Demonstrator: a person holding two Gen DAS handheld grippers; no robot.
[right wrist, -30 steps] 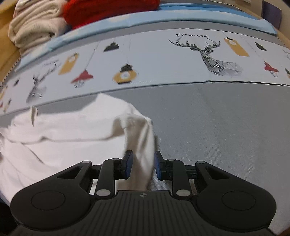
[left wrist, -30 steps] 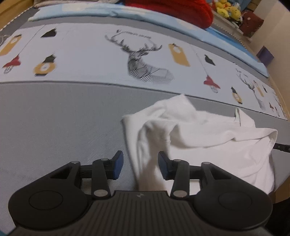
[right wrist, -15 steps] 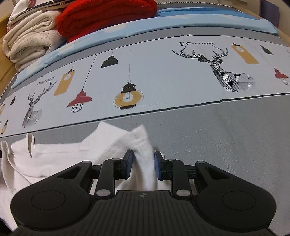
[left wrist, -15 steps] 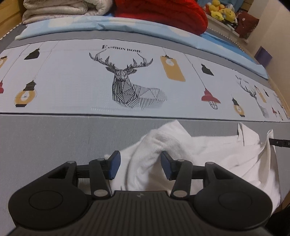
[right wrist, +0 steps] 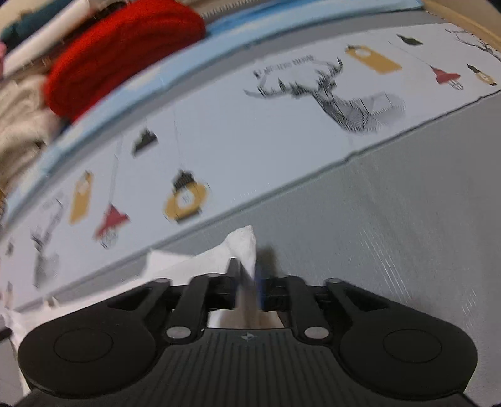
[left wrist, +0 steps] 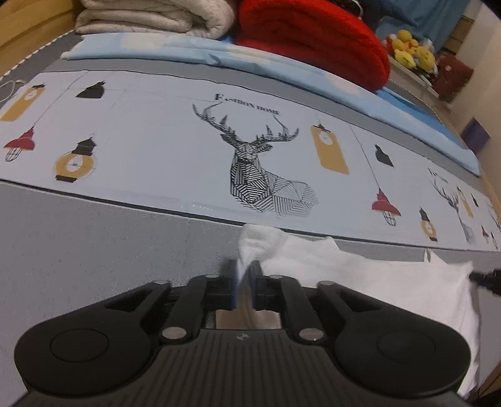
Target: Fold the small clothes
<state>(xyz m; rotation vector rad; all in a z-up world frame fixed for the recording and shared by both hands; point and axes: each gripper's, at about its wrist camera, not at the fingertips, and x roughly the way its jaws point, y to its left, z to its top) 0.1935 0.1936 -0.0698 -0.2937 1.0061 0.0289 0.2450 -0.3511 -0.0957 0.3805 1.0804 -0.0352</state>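
Pinching white garment (left wrist: 328,260) — both hand-held grippers

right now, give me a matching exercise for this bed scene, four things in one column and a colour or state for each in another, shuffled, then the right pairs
Things:
1. left gripper
2. rolled blanket
3. folded quilt
4. toys

Colour or state:
A. yellow, on a shelf past the bed
B. cream, stacked at the head of the bed
C. shut on a corner of the white garment
D. red, lying on the blue sheet

Pairs: 1-C, 2-D, 3-B, 4-A

The right gripper is also shut on the white garment.
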